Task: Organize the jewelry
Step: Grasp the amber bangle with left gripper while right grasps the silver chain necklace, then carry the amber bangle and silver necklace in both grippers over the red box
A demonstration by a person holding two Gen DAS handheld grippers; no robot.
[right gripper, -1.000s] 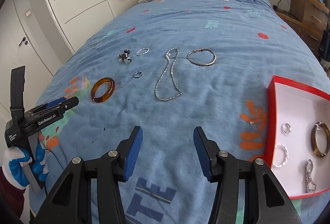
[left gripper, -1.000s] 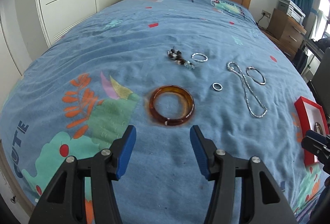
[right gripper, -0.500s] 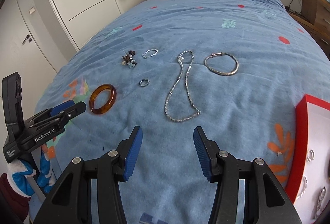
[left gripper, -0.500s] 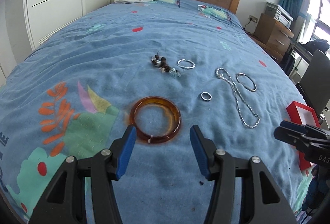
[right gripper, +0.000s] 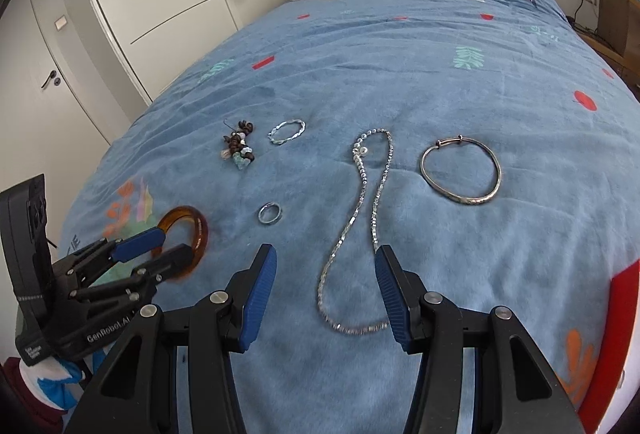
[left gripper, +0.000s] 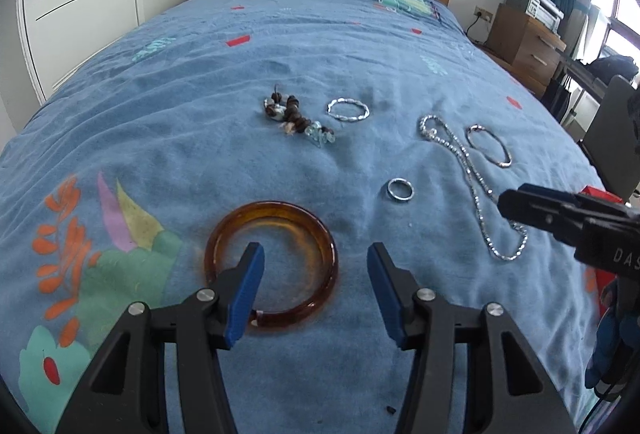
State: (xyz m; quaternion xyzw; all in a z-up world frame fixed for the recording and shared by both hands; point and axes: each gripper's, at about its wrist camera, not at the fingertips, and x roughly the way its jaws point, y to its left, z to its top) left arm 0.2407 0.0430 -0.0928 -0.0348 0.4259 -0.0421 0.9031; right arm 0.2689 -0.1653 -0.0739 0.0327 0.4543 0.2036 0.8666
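Bed (left gripper: 168,122) with blue patterned cover is carrying all the loose jewelry; soft, rumpled surface, so pieces are sinking in a bit. Red box (right gripper: 618,314) is sitting at the right edge in the right wrist view, contents not visible here.

Left hand-held gripper (left gripper: 316,286) is hovering wide open low over the amber bangle (left gripper: 272,262); left finger is sitting over the ring's hole, right finger outside the rim, so the right side of the rim is lying between them. Not touching yet, as far as I can tell. Bangle looks rigid, glossy, likely slippery and light; probably best pinched across that rim section, one pad inside, one outside. Could chip if dropped on something hard.

Right hand-held gripper (right gripper: 326,294) is also wide open, holding nothing, poised above the lower loop of the silver chain necklace (right gripper: 360,218). Chain is limp, will sag and slide; likely needs a pinch on both strands together.

Silver bangle (right gripper: 460,170) is lying right of the chain. Beaded bracelet (left gripper: 296,116) and twisted silver bracelet (left gripper: 347,110) are farther up the bed. Small silver ring (left gripper: 400,189) is between amber bangle and chain; stiff, tiny, hard to pinch off soft fabric.
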